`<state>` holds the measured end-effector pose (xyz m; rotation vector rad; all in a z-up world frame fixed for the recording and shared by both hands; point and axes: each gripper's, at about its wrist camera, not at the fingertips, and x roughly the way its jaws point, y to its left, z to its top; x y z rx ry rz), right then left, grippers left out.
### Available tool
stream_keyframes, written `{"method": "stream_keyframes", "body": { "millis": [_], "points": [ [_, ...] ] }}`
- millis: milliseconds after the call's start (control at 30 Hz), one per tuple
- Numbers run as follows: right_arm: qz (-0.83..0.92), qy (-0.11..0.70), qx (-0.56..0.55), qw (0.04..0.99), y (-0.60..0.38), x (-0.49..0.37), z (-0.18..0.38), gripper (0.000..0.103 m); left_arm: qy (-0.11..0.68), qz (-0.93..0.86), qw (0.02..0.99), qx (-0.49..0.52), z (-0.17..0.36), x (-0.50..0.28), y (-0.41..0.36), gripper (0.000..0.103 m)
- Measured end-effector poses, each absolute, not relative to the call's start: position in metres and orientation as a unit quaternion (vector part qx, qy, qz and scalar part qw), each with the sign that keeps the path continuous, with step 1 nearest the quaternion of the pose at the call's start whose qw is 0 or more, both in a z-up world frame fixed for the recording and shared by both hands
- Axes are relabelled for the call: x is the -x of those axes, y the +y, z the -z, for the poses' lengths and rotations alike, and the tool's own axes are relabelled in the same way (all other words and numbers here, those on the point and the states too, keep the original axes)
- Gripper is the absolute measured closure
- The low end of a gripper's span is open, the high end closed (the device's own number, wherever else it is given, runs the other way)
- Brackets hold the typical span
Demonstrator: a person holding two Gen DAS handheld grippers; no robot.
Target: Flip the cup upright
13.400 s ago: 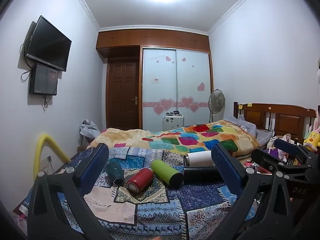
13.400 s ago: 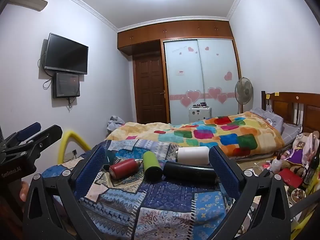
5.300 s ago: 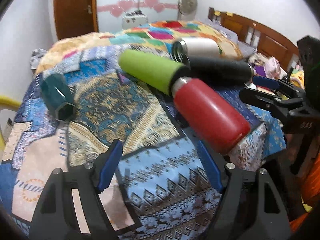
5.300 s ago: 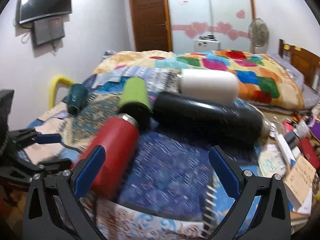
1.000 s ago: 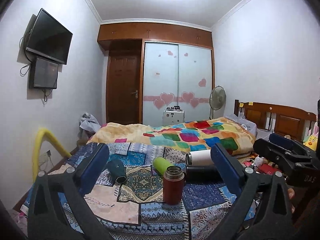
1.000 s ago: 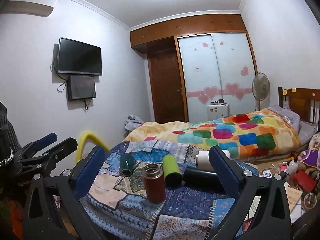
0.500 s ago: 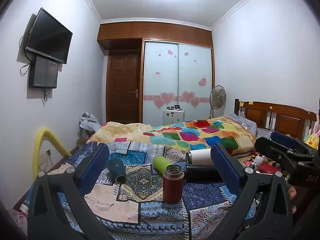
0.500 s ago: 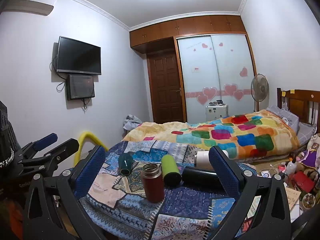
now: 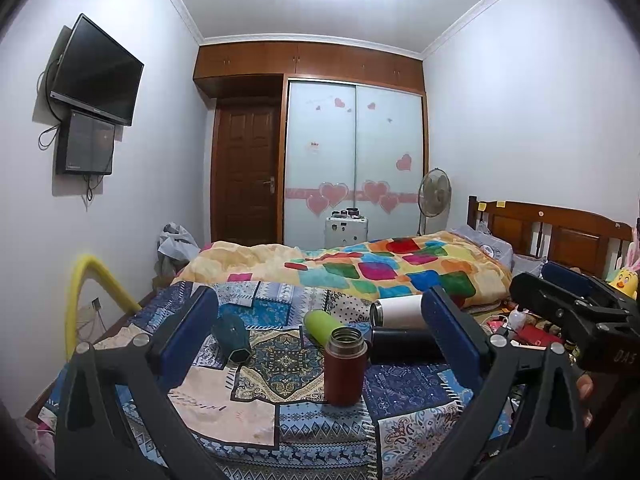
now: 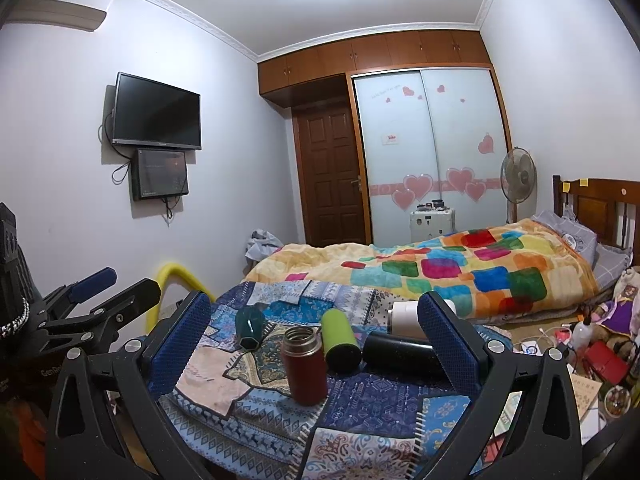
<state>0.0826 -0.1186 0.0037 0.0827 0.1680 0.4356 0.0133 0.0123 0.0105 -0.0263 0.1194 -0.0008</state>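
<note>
Since five seconds ago we see the red cup [image 9: 345, 364] changed from lying on its side between our jaws to standing free on the patchwork cloth [image 9: 256, 396], its long axis vertical and its open steel mouth pointing up. Behind it the green cup [image 9: 320, 326], black flask [image 9: 404, 347], white flask [image 9: 398, 311] and teal cup [image 9: 232, 338] all lie on their sides. Our left gripper [image 9: 320, 342] and right gripper [image 10: 314, 342] are both drawn back from the cup, jaws spread wide and holding nothing.
</note>
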Motion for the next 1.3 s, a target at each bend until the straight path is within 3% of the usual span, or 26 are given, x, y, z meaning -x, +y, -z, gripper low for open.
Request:
{"method": "stream_keyframes", "body": {
  "millis": [1300],
  "points": [
    [-0.212, 0.079, -0.038, 0.973, -0.1237, -0.0839, -0.0100, 0.000, 0.069, 0.013, 0.997, 0.014, -0.0048, -0.0140, 0.0116, 0.000]
  ]
}}
